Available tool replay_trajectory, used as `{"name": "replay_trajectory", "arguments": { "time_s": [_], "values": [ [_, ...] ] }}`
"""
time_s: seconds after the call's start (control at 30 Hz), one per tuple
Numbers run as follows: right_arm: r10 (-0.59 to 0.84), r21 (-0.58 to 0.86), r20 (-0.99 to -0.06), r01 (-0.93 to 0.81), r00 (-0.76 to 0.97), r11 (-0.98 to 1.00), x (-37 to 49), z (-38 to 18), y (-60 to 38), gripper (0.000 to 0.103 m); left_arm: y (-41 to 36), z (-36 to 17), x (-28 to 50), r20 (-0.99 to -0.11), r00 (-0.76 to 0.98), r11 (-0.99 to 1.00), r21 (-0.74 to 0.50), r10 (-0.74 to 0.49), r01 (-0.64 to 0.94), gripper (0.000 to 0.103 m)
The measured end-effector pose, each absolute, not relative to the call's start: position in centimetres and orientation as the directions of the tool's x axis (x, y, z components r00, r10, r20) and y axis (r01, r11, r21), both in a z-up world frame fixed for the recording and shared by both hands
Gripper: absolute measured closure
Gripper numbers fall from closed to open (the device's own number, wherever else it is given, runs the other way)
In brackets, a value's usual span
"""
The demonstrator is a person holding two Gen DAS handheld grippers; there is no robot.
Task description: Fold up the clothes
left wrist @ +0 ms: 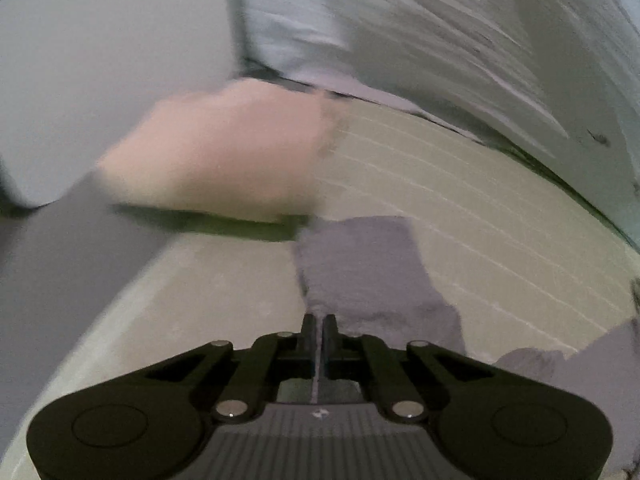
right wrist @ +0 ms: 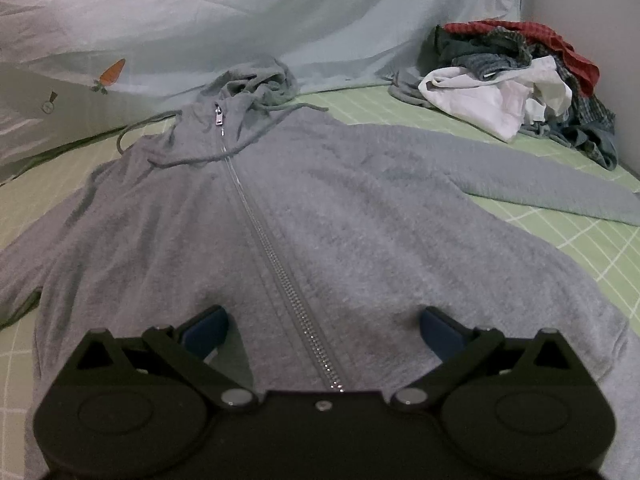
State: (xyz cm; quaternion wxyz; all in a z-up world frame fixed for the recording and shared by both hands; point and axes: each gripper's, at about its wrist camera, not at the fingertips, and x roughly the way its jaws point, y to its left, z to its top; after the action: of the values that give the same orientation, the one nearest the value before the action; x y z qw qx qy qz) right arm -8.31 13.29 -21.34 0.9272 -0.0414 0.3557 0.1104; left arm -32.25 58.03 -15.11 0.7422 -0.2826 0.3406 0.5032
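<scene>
A grey zip-up hoodie (right wrist: pixel 360 208) lies front-up on the green checked bed sheet (right wrist: pixel 580 248), hood and drawstrings at the far end, one sleeve stretched out to the right. My right gripper (right wrist: pixel 322 320) hovers open over the hoodie's lower front, and the zipper runs between its blue pads (right wrist: pixel 208 328). The left wrist view is blurred. In it my left gripper (left wrist: pixel 318 320) is shut, a thin edge of the hoodie's grey sleeve (left wrist: pixel 360 272) pinched between its fingers, close to the sheet.
A heap of mixed clothes (right wrist: pixel 520 92) sits at the back right against the wall. A pale blue blanket with carrot prints (right wrist: pixel 280 12) rises behind the hoodie. A blurred pink cushion-like thing (left wrist: pixel 224 152) lies near the bed's left edge, grey floor (left wrist: pixel 60 272) beyond it.
</scene>
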Motion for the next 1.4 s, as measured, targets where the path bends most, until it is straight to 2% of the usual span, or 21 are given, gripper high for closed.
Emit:
{"name": "replay_trajectory", "arguments": {
  "time_s": [0.23, 0.4, 0.43, 0.57, 0.6, 0.63, 0.67, 0.73, 0.83, 0.93, 1.03, 1.1, 1.13, 1.17, 1.27, 1.4],
  "values": [
    [0.185, 0.007, -0.654, -0.239, 0.733, 0.971, -8.6, -21.5, 13.1, 0.0, 55.1, -13.9, -41.3, -0.796, 0.042, 0.047, -0.017, 0.604, -0.999, 0.103],
    [0.187, 0.008, -0.654, -0.24, 0.733, 0.971, -8.6, -21.5, 13.1, 0.0, 54.1, -14.6, -44.0, -0.831, 0.045, -0.015, -0.064, 0.555, -0.998, 0.102],
    [0.187, 0.008, -0.654, -0.241, 0.733, 0.971, -8.6, -21.5, 13.1, 0.0, 53.9, -14.6, -44.0, -0.829, 0.056, -0.014, -0.076, 0.557, -0.997, 0.098],
    [0.189, 0.009, -0.653, -0.242, 0.734, 0.97, -8.6, -21.5, 13.1, 0.0, 54.1, -14.4, -42.9, -0.815, 0.119, 0.016, -0.134, 0.567, -0.991, 0.066],
    [0.189, 0.009, -0.652, -0.242, 0.734, 0.97, -8.6, -21.5, 13.1, 0.0, 54.3, -14.5, -42.3, -0.814, 0.134, 0.029, -0.143, 0.565, -0.989, 0.063],
    [0.189, 0.009, -0.652, -0.242, 0.734, 0.97, -8.6, -21.5, 13.1, 0.0, 54.6, -14.6, -41.7, -0.813, 0.149, 0.044, -0.151, 0.562, -0.988, 0.055],
    [0.189, 0.009, -0.652, -0.242, 0.735, 0.97, -8.6, -21.5, 13.1, 0.0, 54.9, -14.7, -41.1, -0.814, 0.154, 0.049, -0.153, 0.559, -0.987, 0.042],
    [0.189, 0.008, -0.652, -0.242, 0.735, 0.97, -8.6, -21.5, 13.1, 0.0, 55.4, -15.1, -40.2, -0.818, 0.153, 0.046, -0.153, 0.554, -0.987, 0.029],
    [0.188, 0.007, -0.651, -0.242, 0.735, 0.97, -8.6, -21.5, 13.2, 0.0, 56.5, -16.0, -39.4, -0.829, 0.129, 0.011, -0.147, 0.544, -0.989, 0.02],
    [0.186, 0.006, -0.651, -0.24, 0.736, 0.971, -8.6, -21.5, 13.2, 0.0, 57.5, -16.6, -39.1, -0.834, 0.098, -0.013, -0.125, 0.543, -0.992, 0.018],
    [0.184, 0.005, -0.65, -0.238, 0.737, 0.971, -8.6, -21.5, 13.3, 0.0, 58.5, -17.0, -39.0, -0.828, 0.07, -0.017, -0.096, 0.557, -0.995, 0.018],
    [0.182, 0.003, -0.65, -0.236, 0.738, 0.972, -8.7, -21.5, 13.3, 0.0, 58.7, -17.0, -39.1, -0.824, 0.048, -0.028, -0.078, 0.565, -0.997, 0.025],
    [0.181, 0.002, -0.65, -0.236, 0.738, 0.972, -8.7, -21.5, 13.4, 0.0, 58.7, -16.9, -39.1, -0.819, 0.036, -0.03, -0.065, 0.572, -0.997, 0.039],
    [0.18, 0.002, -0.65, -0.235, 0.738, 0.972, -8.7, -21.5, 13.4, 0.0, 58.5, -16.8, -39.3, -0.811, 0.039, -0.022, -0.064, 0.583, -0.998, 0.057],
    [0.178, 0.001, -0.65, -0.233, 0.739, 0.972, -8.7, -21.5, 13.4, 0.0, 58.0, -16.4, -40.3, -0.801, 0.067, -0.031, -0.106, 0.595, -0.994, 0.082],
    [0.178, 0.002, -0.649, -0.233, 0.74, 0.973, -8.7, -21.4, 13.4, 0.0, 56.3, -15.9, -42.1, -0.816, 0.046, -0.082, -0.113, 0.577, -0.99, 0.084]
  ]
}}
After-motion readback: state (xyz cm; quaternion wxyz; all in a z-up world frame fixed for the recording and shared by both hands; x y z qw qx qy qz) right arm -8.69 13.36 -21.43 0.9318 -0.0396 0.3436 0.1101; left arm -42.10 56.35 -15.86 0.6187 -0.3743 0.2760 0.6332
